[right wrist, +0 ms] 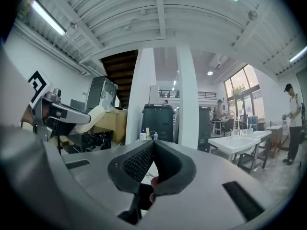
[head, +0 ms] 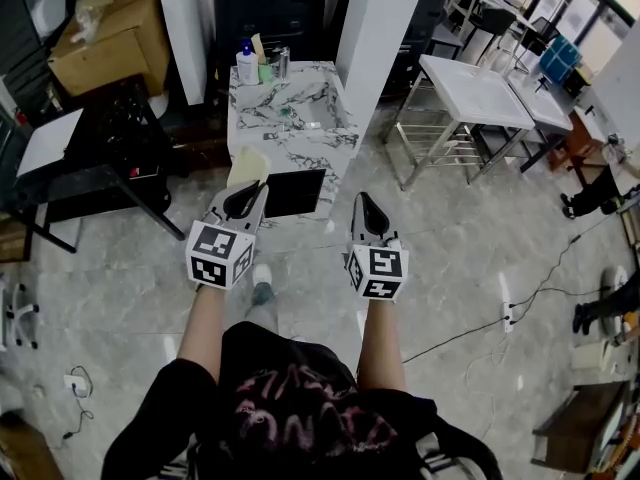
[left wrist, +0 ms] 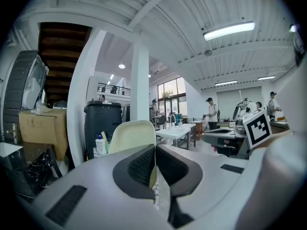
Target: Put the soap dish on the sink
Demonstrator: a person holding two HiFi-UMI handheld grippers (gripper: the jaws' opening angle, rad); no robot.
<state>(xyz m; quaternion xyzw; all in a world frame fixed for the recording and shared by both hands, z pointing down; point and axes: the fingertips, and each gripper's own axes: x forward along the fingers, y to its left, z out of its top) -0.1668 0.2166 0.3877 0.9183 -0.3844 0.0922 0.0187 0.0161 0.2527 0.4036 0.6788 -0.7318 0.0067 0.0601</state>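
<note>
Two grippers reach forward: the left gripper (head: 243,200) is clamped on the near edge of the cream soap dish (head: 249,165), which juts beyond its tips toward the sink (head: 300,144). The right gripper (head: 368,208) is closed, empty. The dish looks light, stiff and slick, so the edge pinch may slip.

A pale, glossy stone floor (head: 470,238) spreads round white square columns (head: 375,28). White tables (head: 475,88) on metal frames stand at right, and a cardboard box (head: 105,33) at left. Strip lights (left wrist: 229,30) hang from a ribbed white ceiling (right wrist: 158,13), and tall windows (left wrist: 170,92) show beyond.
</note>
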